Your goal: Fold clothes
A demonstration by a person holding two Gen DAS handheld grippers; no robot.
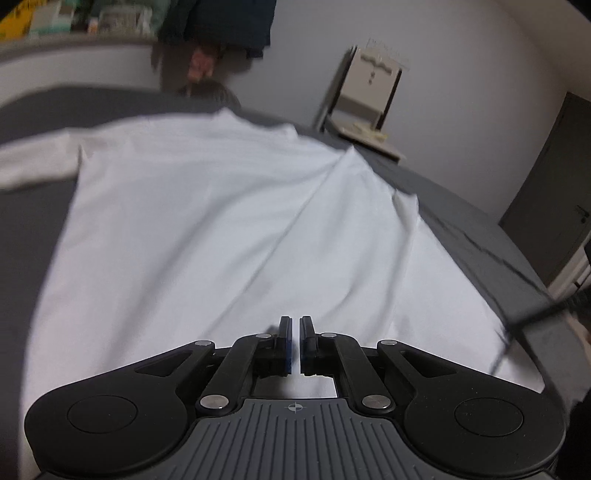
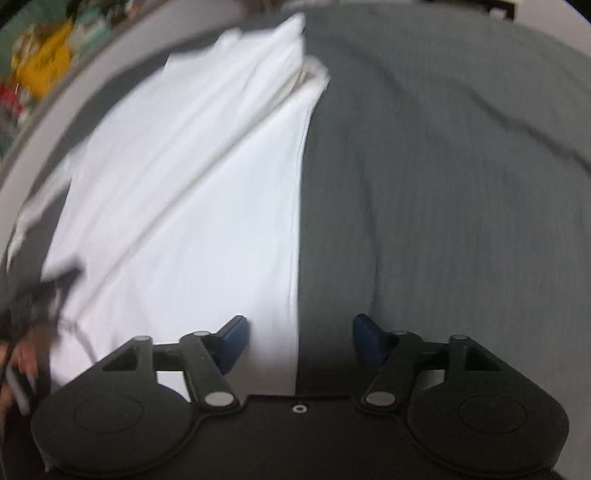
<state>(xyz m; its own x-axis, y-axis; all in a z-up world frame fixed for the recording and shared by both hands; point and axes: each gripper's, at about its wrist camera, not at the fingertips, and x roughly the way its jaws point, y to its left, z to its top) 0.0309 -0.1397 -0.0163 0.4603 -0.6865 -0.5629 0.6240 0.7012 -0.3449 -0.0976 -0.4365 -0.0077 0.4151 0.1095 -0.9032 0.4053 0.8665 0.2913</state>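
A white long-sleeved shirt [image 1: 207, 221] lies spread on a grey bed sheet [image 1: 480, 236]. My left gripper [image 1: 295, 325] sits low over the shirt's near part. Its fingers are closed to a thin gap with white cloth between them, and a long crease runs from the tips toward the far shoulder. In the right wrist view the shirt [image 2: 192, 192] fills the left half and the bare sheet [image 2: 443, 184] the right. My right gripper [image 2: 299, 328] is open, one finger over the shirt and the other over the sheet, straddling the shirt's straight side edge. Both views are blurred.
A person in dark clothes [image 1: 218, 29] stands past the far edge of the bed, one hand hanging down. A pale chair [image 1: 373, 92] stands by the wall at the right, with a dark door [image 1: 554, 173] beyond. A hand and dark cable [image 2: 22, 332] show at the left.
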